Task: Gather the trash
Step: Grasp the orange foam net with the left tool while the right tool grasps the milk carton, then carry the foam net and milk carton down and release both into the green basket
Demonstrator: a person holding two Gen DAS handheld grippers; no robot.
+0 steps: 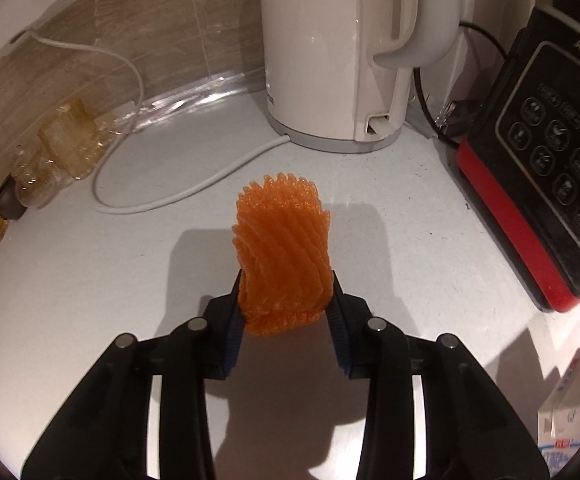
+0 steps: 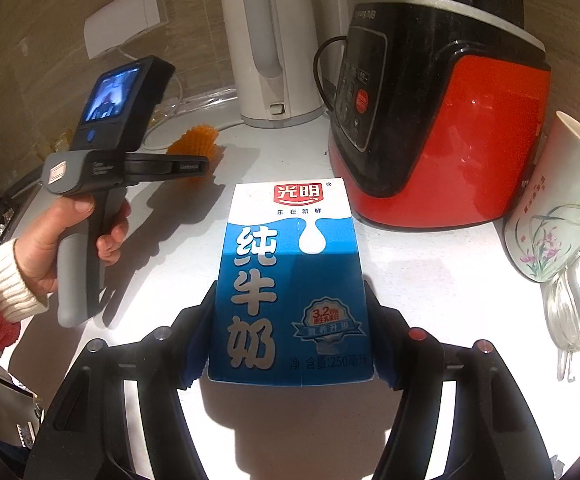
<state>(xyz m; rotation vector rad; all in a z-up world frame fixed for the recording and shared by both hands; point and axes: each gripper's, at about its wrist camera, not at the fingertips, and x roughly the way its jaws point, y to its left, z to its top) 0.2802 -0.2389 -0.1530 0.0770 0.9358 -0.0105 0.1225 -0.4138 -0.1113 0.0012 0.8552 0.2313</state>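
An orange ribbed foam net is standing upright over the counter, pinched by the left gripper. The right gripper is clamping a blue-and-white milk carton, held level above the counter.

- Left wrist view, center: open counter ahead, bare up to the kettle.
- Top center: blocked by white kettle; its white cord loops across center left.
- Right edge: blocked by red-and-black appliance; small carton at lower right.
- Left edge: crumpled clear wrappers along the wall.
- Right wrist view, right edge: floral mug and glass crowd the lane; narrow white strip between them and milk carton.
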